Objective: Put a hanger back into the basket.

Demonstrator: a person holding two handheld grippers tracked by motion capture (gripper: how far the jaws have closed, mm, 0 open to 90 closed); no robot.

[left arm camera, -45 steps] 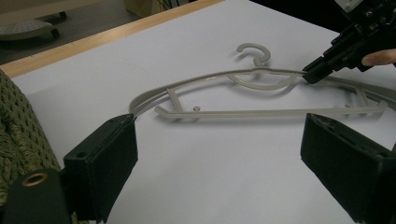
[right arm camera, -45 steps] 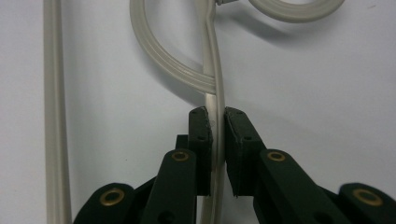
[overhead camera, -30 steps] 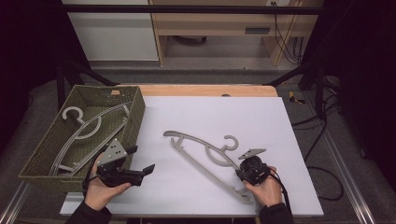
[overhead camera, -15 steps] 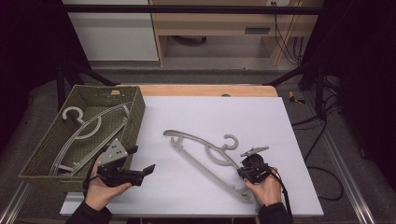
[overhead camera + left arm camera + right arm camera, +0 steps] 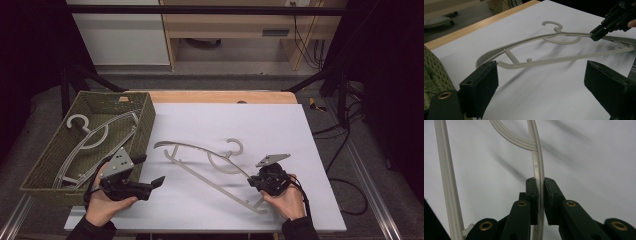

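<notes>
Left to right. A woven basket (image 5: 142, 117) holding pale hangers (image 5: 87, 137) overhangs the desk's (image 5: 280, 125) left edge. Just beside its near corner, the left gripper (image 5: 150, 172) rests with jaws wide and empty, open white surface ahead of it. The grey hanger (image 5: 200, 150) lies mid-desk, hook (image 5: 234, 146) toward the far edge. The right gripper (image 5: 253, 181), jaws just closed, clamps the hanger's upper arm (image 5: 538, 173). Bare desk remains toward the right edge.
</notes>
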